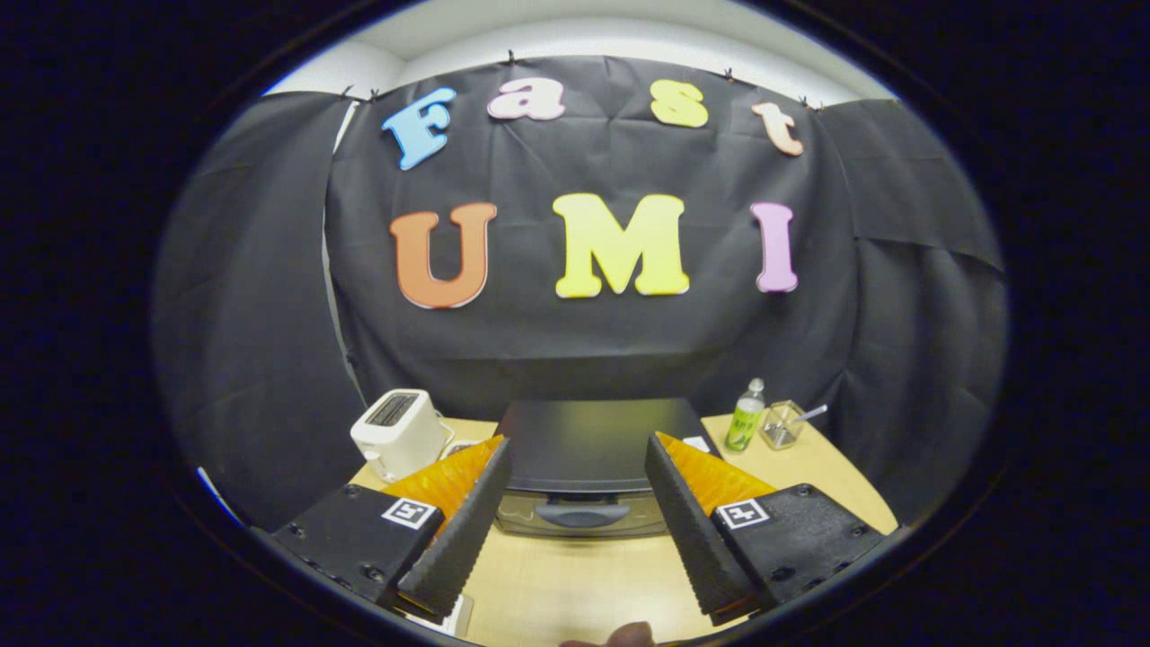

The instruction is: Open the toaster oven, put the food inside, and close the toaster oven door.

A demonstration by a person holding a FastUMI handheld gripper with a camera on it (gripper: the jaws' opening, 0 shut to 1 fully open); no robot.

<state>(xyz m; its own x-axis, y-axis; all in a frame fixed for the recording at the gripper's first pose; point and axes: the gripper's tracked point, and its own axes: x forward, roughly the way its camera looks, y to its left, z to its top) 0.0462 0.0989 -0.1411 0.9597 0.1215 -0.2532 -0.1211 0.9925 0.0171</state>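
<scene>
Black toaster oven (588, 445) with a grey-tinted glass door and dark grey handle, 12 o'clock off the wide-spread fingers of the hand-held gripper (575, 530). White pop-up toaster (398, 433) at 10 o'clock. Green-labelled clear bottle (745, 417) and clear glass (781, 424) at 2 o'clock. Pale wood-grain worktop (575, 584) beneath.

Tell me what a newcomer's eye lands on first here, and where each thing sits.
The black toaster oven stands dead ahead on the wooden table, door closed, its handle framed by the open gripper fingers. A white toaster sits to its left. To its right stand a green bottle and a clear glass container.
</scene>
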